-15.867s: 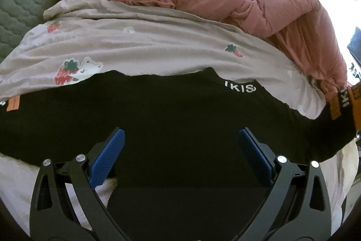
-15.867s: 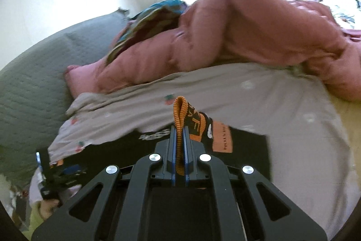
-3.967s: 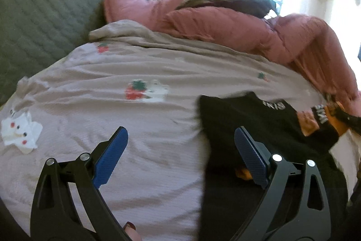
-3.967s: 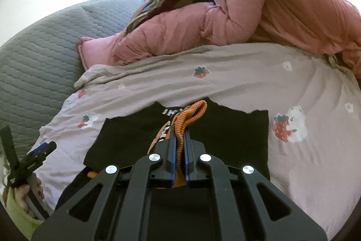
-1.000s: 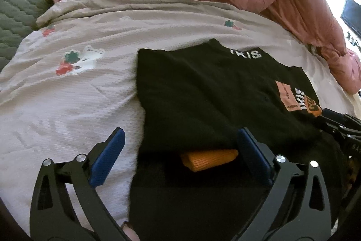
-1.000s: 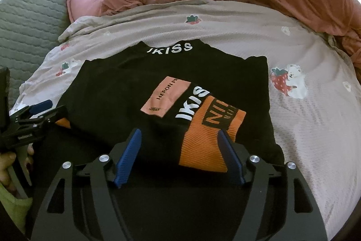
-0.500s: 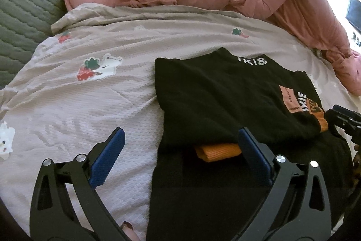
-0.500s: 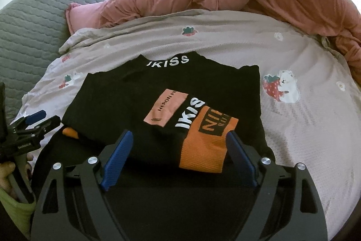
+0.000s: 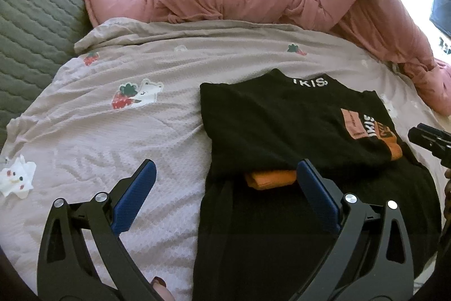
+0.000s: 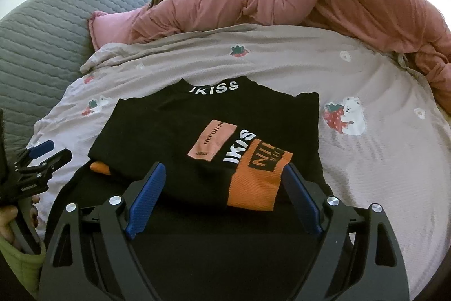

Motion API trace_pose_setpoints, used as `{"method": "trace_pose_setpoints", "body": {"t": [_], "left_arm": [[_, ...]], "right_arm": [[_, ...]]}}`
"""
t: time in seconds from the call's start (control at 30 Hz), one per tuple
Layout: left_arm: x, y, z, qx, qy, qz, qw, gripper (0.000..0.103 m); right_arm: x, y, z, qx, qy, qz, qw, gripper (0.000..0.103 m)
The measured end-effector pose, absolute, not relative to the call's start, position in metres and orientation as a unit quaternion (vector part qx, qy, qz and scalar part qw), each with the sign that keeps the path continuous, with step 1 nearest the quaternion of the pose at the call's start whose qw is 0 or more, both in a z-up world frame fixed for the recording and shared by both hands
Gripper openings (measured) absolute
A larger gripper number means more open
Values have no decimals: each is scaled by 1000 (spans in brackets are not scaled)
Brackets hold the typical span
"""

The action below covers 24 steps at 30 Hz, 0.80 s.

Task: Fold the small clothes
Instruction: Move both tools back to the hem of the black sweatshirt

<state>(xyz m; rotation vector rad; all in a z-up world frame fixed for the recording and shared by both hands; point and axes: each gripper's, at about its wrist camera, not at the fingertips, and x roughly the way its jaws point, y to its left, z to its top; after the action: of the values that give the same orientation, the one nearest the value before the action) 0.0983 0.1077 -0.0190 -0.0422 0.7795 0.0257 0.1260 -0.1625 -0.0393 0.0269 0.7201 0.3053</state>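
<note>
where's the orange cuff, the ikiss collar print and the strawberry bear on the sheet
orange cuff (image 10: 258,182): right wrist view, middle of the ribbed orange band.
ikiss collar print (image 10: 214,88): right wrist view, centre of the white letters.
strawberry bear (image 10: 345,117): right wrist view, where the berry meets the white bear.

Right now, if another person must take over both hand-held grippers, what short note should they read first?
Left gripper: open, empty, above the bed.
Right gripper: open, empty; its jaws have just been opening, nothing pressed between them.
Black knit top with orange cuffs: lies on the pale strawberry-print bedsheet, both sleeves folded in across the body; one orange cuff on top, the other peeking out underneath.
Done: sleeve folds.
Left: probably fold the lower half up, then flatten.
</note>
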Motion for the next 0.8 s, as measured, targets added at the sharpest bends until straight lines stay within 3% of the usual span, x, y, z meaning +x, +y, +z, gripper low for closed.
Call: {"method": "trace_pose_setpoints", "body": {"t": [0.8], "left_arm": [[54, 105, -10, -4, 375, 17, 927, 93]], "right_arm": [[91, -190, -32, 20, 344, 143, 928, 84]]}}
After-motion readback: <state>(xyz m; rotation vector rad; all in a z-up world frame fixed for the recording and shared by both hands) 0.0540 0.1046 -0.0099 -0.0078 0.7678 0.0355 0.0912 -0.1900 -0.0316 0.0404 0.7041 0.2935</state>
